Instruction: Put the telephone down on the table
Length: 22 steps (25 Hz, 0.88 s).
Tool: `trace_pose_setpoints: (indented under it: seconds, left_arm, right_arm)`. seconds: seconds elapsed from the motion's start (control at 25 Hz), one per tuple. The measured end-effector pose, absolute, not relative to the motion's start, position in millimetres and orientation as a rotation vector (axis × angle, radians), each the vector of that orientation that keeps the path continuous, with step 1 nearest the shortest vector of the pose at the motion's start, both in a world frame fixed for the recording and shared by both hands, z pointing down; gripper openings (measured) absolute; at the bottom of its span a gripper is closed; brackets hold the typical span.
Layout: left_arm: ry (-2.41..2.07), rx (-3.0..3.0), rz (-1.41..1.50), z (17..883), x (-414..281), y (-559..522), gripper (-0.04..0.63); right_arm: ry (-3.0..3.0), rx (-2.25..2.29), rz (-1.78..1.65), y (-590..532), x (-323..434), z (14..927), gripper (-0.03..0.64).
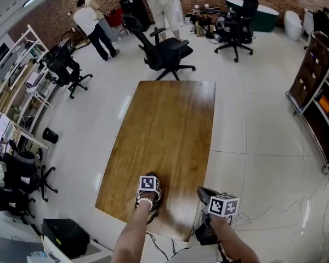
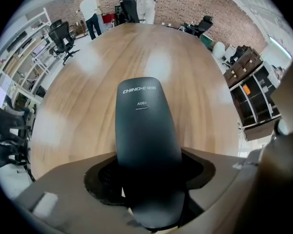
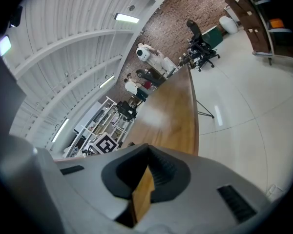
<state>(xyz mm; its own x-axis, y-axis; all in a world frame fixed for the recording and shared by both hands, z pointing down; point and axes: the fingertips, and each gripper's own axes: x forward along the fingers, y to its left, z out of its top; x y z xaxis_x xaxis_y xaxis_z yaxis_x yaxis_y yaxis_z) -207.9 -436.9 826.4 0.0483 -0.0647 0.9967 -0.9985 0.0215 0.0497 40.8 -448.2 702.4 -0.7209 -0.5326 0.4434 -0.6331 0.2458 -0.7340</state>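
A dark grey telephone handset (image 2: 145, 126) lies lengthwise on the wooden table (image 1: 170, 125), its near end between the jaws of my left gripper (image 2: 149, 167). The dark pads sit close against both its sides. In the head view the left gripper (image 1: 148, 206) points straight down at the table's near end and hides the handset beneath it. My right gripper (image 1: 204, 193) hangs just off the table's near right corner, angled towards the table. In the right gripper view its jaws (image 3: 147, 152) meet at the tips with nothing between them.
A black office chair (image 1: 167, 51) stands at the table's far end, and another (image 1: 236, 29) is further back. People (image 1: 93, 29) stand by the brick wall. Shelving (image 1: 16, 86) lines the left side, a cabinet (image 1: 318, 97) the right. Cables (image 1: 274, 215) lie on the floor.
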Motion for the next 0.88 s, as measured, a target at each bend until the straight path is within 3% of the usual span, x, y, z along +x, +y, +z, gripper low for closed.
trace_pose_setpoints:
  seconds: [0.16, 0.24, 0.6, 0.88]
  left_arm:
    - [-1.238, 1.247, 1.109, 826.1, -205.6, -435.4, 0.309]
    - [-1.234, 1.241, 1.070, 828.5, -203.7, -433.3, 0.463]
    - [-1.324, 1.414, 0.744, 781.2, -204.1, -434.1, 0.471]
    - [-1.558, 1.561, 0.350, 701.1, -222.9, -391.6, 0.272]
  right_arm:
    - [-2.398, 1.152, 1.496, -452.2, 46.0, 701.7, 0.008]
    - [-2.402, 1.156, 1.494, -452.6, 46.4, 701.3, 0.008]
    - [-2.420, 1.112, 1.466, -437.0, 37.1, 697.3, 0.008]
    - [-2.458, 1.109, 1.410, -415.5, 24.6, 680.6, 0.008]
